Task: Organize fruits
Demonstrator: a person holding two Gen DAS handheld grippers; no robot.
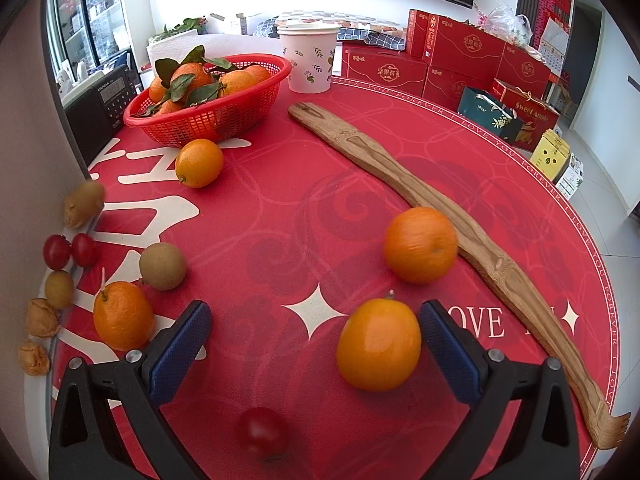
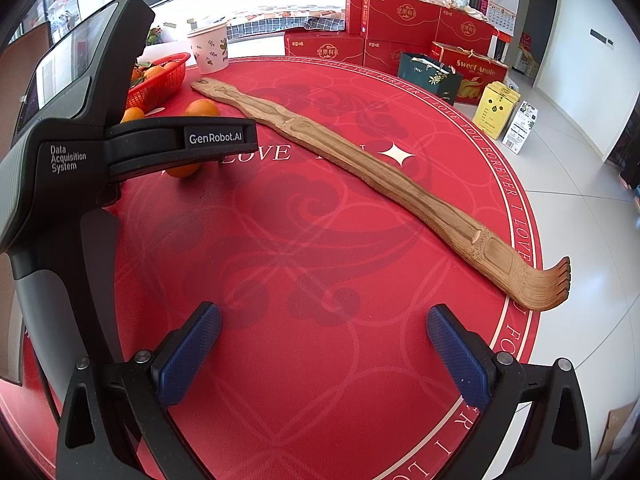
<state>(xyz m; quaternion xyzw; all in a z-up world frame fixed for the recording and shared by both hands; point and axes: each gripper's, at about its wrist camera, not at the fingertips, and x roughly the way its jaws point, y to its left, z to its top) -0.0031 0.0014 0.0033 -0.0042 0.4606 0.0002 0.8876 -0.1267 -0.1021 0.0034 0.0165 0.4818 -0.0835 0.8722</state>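
Note:
My left gripper (image 1: 316, 320) is open over the red table mat. An orange (image 1: 378, 346) lies between its fingers, close to the right pad (image 1: 448, 354), not gripped. More oranges lie loose: one (image 1: 420, 244) beside the wooden stick, one (image 1: 199, 163) by the basket, one (image 1: 122, 316) at the left pad. A red basket (image 1: 208, 118) at the back left holds leafy oranges. A cherry tomato (image 1: 262, 432) lies under the gripper. My right gripper (image 2: 324, 334) is open over bare mat, nothing between its fingers.
A long wooden back scratcher (image 1: 420, 196) crosses the mat diagonally. A paper cup (image 1: 310, 58) stands behind the basket and a black radio (image 1: 102, 106) at the left. Small brown fruits (image 1: 162, 266), cherry tomatoes (image 1: 70, 250) and walnuts (image 1: 38, 320) line the left edge. Red gift boxes (image 2: 400, 28) stand on the floor.

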